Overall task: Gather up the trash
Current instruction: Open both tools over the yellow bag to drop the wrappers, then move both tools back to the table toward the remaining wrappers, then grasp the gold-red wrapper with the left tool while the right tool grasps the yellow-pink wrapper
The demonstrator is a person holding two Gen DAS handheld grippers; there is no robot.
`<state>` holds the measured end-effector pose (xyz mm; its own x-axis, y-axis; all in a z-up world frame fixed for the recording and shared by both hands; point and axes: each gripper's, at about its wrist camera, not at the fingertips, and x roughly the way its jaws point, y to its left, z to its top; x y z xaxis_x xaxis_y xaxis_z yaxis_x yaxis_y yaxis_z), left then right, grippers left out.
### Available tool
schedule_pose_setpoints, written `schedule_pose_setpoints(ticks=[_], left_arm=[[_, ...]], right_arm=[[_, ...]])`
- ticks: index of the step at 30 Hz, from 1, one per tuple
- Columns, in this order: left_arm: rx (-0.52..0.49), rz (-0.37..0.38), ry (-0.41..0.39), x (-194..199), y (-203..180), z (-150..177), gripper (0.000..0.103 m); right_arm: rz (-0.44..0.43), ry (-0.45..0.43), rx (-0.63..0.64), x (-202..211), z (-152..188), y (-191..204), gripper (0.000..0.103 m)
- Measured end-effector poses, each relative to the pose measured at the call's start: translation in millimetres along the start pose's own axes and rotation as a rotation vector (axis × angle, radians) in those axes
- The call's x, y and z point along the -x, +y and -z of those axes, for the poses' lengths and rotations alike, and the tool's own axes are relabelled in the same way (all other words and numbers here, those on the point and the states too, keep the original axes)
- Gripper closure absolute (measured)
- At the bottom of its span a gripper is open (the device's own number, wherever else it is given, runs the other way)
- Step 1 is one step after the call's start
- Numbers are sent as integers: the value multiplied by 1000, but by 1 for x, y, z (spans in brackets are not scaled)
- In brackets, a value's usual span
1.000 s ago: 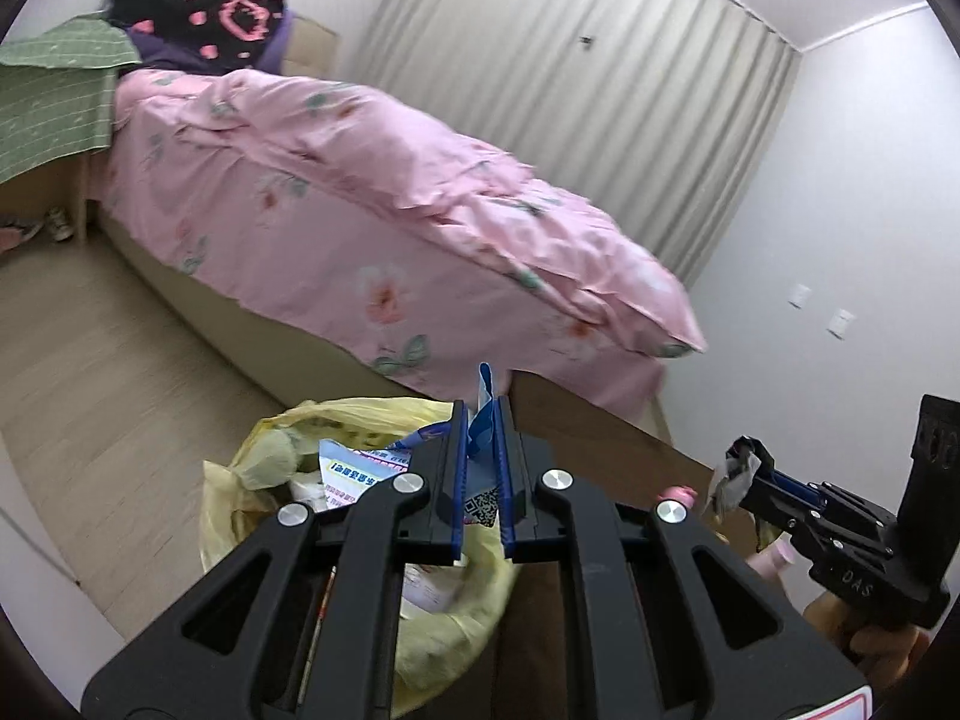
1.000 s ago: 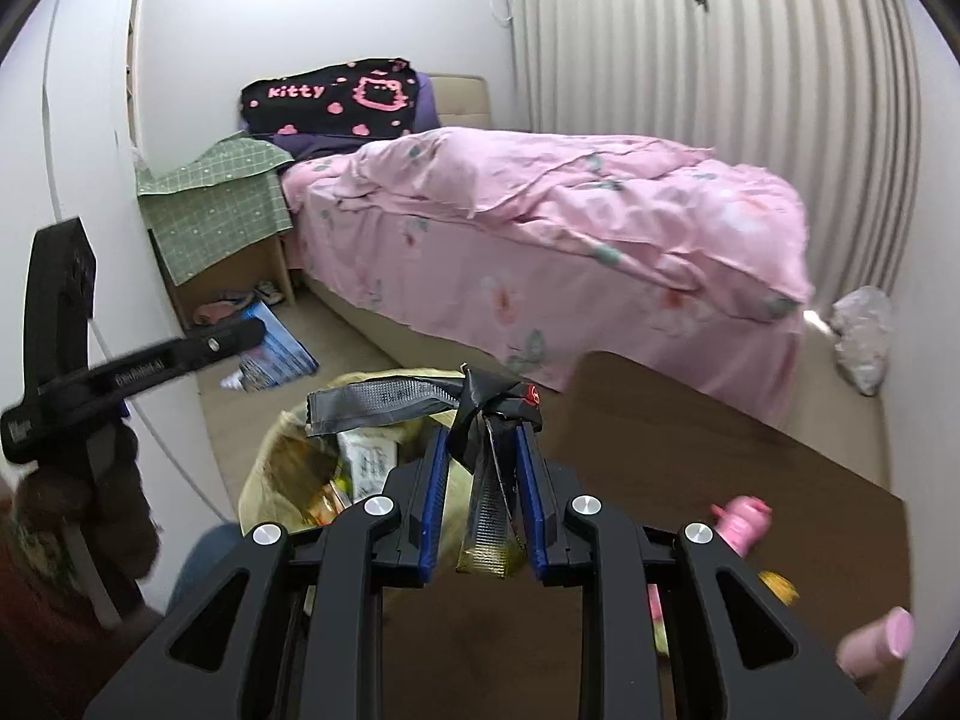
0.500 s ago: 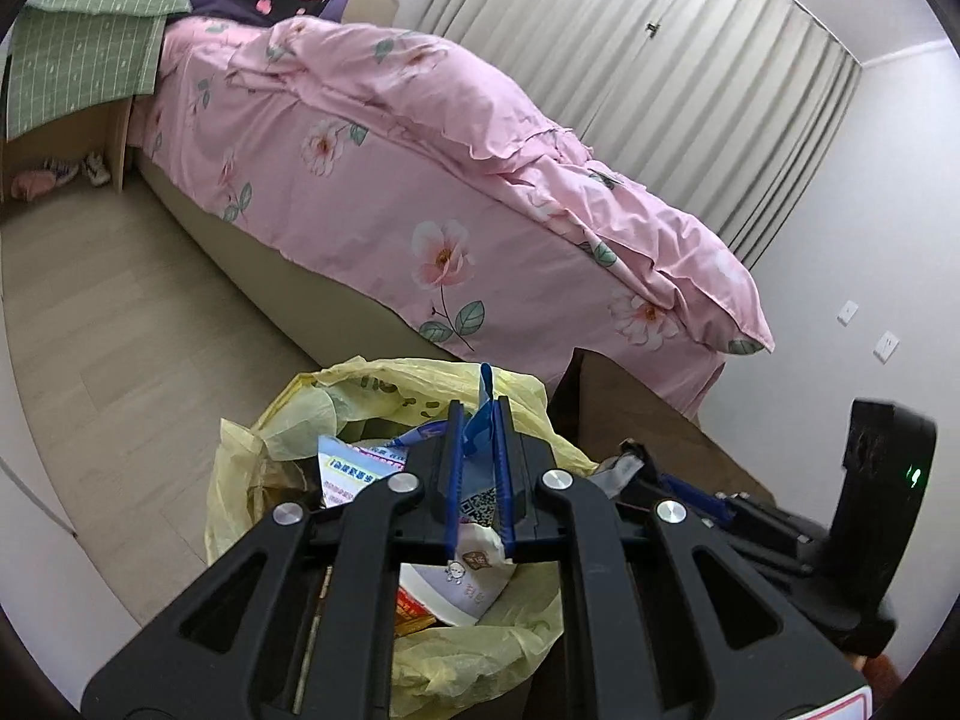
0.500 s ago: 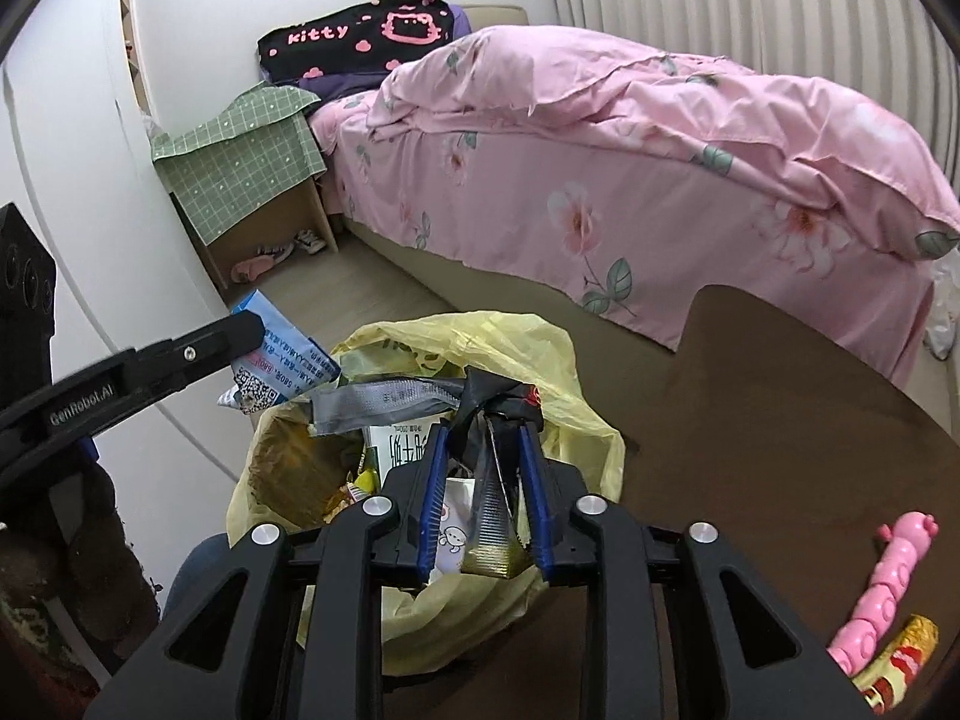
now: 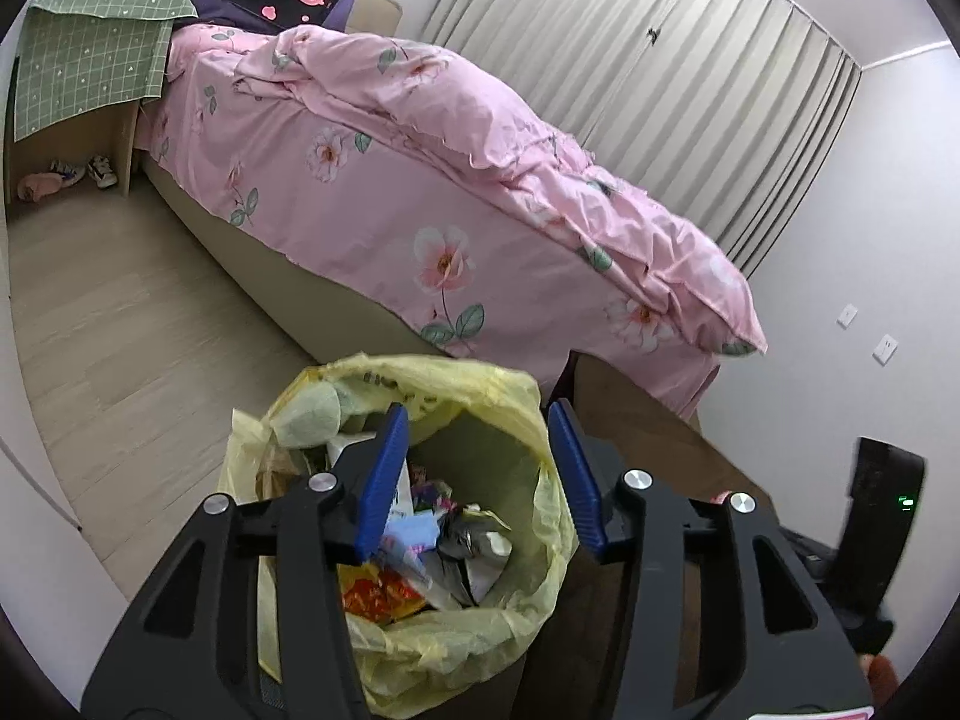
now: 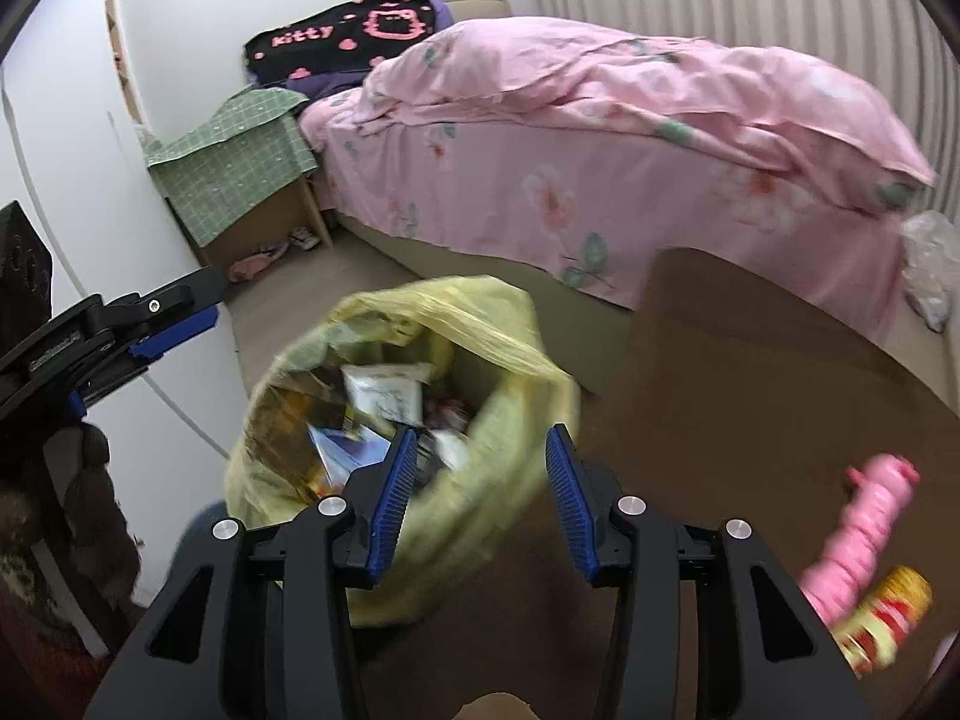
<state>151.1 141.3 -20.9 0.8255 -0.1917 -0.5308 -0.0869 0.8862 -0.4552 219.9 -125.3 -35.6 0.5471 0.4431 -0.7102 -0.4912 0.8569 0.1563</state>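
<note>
While both jaws stand spread and empty, the left gripper (image 5: 477, 474) and right gripper (image 6: 480, 498) hang over the yellow bag (image 5: 480, 636), trash (image 5: 444, 540) heaped inside. Its thin rim lies near the pads; a careless pull could likely snag it and tip the load. Beyond, on the table (image 6: 750, 396), a pink bottle (image 6: 864, 516) and wrapper (image 6: 882, 612) remain.

Light: soft, even daylight — curtain (image 5: 690, 102) side, no hard shadows
Left view: sharp
Right view: motion-blurred — bag (image 6: 408, 414), table (image 6: 750, 396) corner smeared
Edges: fisheye bend, black corners
</note>
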Motion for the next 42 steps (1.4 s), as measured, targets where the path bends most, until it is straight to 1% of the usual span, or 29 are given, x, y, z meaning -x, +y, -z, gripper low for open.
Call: schedule_pose_setpoints(ticks=[2,4,6,8,9,11,14,16,17,18,20,21,25,28,29,30,31,32,33,34,35,37,39,40,42], left_arm=[[-12,1,21,-1,-3,10,57],[-24,9,50,-3,-7,21,57],[-37,29,85,-5,-14,33,57],[-75,67,117,-7,-29,43,57],[-96,84,123,-7,-36,47,57],[-169,139,143,-6,-58,56,56],[-308,241,209,-11,-99,76,55],[-357,279,247,-13,-117,90,55],[-376,299,265,-13,-126,95,55],[-407,335,298,-14,-139,104,55],[-456,378,353,-16,-156,118,55],[-502,394,383,-17,-169,129,55],[-594,382,392,-21,-198,149,55],[-683,381,324,-25,-227,150,55],[-731,372,277,-28,-240,149,55],[-761,362,247,-31,-248,148,55],[-803,344,214,-38,-260,148,55],[-833,330,207,-46,-269,149,55],[-885,281,219,-63,-282,154,55],[-906,244,232,-75,-288,155,55],[-911,215,264,-90,-292,159,55],[-886,203,338,-110,-291,161,63],[-851,200,398,-122,-288,163,83],[-846,196,401,-121,-284,163,88],[-842,198,395,-117,-278,164,91]], right_arm=[[24,0,-17,16,12,-13,61],[65,-17,-29,43,31,-26,61],[105,-31,-27,71,53,-36,61],[146,-47,-33,91,71,-44,61],[183,-58,-52,107,86,-51,61],[223,-63,-101,128,111,-65,61],[256,-55,-174,148,145,-79,61],[289,-46,-196,158,169,-85,60],[320,-44,-208,163,182,-87,61],[334,-42,-216,166,189,-88,61],[348,-42,-260,170,210,-95,61],[348,-43,-282,171,218,-97,60],[332,-46,-352,172,240,-112,61],[320,-57,-370,173,244,-116,60],[318,-59,-373,173,245,-116,61],[313,-65,-374,174,245,-116,61],[309,-68,-371,174,245,-115,61],[305,-69,-367,174,245,-114,61],[301,-66,-359,174,245,-112,61],[301,-58,-351,173,246,-111,61],[302,-52,-346,173,247,-110,61],[304,-45,-341,175,248,-108,61],[301,-50,-339,179,247,-105,61],[300,-55,-337,181,246,-103,61],[283,-66,-332,186,243,-99,61]])
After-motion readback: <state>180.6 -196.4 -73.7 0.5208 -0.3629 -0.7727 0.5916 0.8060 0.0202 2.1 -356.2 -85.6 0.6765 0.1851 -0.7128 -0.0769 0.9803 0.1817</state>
